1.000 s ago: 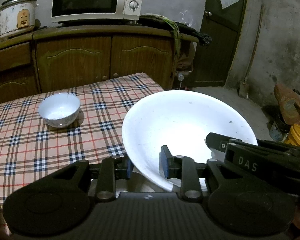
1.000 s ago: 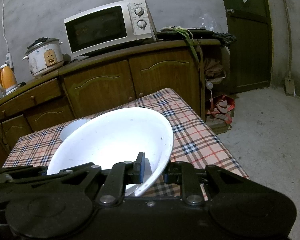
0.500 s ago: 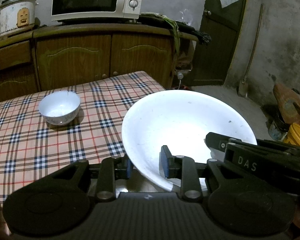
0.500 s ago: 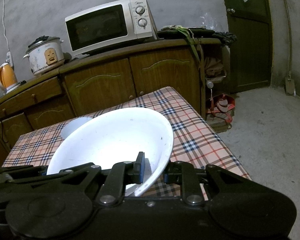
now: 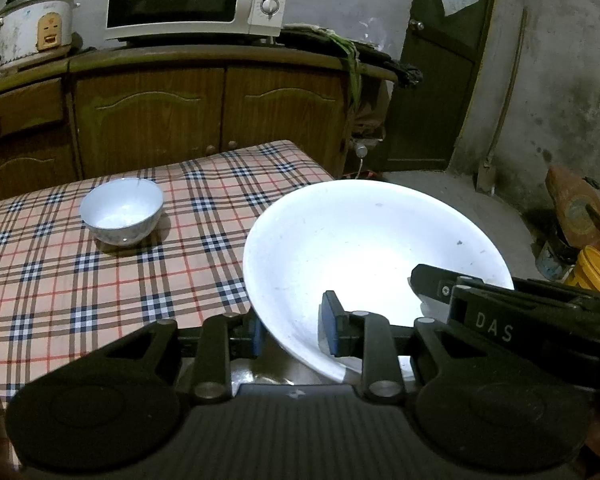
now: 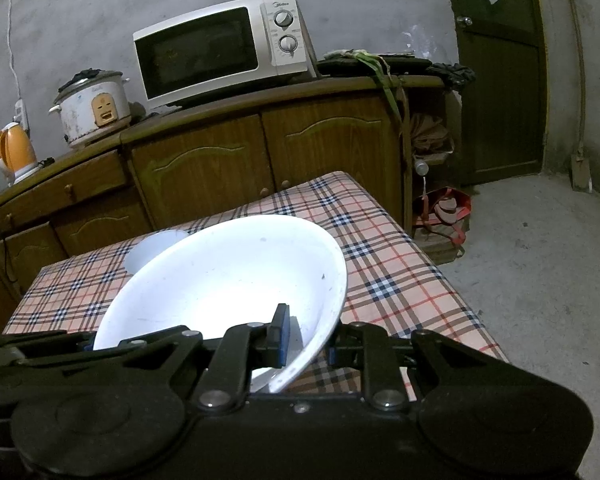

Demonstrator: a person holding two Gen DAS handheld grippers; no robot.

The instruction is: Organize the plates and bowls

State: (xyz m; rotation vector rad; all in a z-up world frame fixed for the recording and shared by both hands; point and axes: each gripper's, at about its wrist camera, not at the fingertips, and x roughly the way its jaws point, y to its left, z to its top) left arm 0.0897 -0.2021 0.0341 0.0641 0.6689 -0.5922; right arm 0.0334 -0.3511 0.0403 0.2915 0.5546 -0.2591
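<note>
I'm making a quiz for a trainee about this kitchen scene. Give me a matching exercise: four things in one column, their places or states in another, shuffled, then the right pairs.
1. big white bowl
2. small bowl
3. microwave
4. kettle

A. orange, at the cabinet's far left
B. standing alone on the checked cloth
C. gripped at its rim by both tools
D. on the cabinet beside the rice cooker

Pairs: 1-C, 2-B, 3-D, 4-A

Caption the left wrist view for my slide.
Both grippers hold a large white bowl above the checked table.
</note>
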